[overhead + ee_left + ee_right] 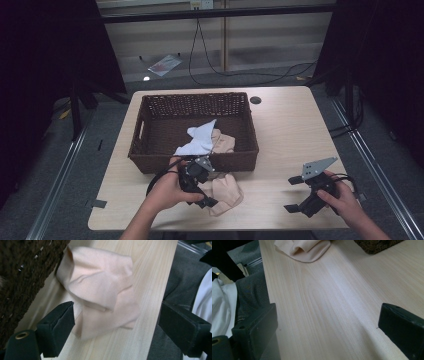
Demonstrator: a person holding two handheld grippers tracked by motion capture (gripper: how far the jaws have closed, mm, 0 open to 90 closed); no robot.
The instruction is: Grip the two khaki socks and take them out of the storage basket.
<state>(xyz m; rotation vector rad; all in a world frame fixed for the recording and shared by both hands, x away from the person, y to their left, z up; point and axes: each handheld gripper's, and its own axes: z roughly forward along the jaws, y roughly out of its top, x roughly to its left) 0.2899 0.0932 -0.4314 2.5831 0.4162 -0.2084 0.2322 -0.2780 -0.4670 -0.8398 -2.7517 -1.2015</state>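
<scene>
We find the crumpled peach cloth [100, 287] on the pale wooden worktop [290, 135], touching the dark wicker basket [150, 155]. The left claw [115, 322], spread wide, straddles it directly ahead. The right claw [296, 194], wide and empty, sits well apart.
</scene>
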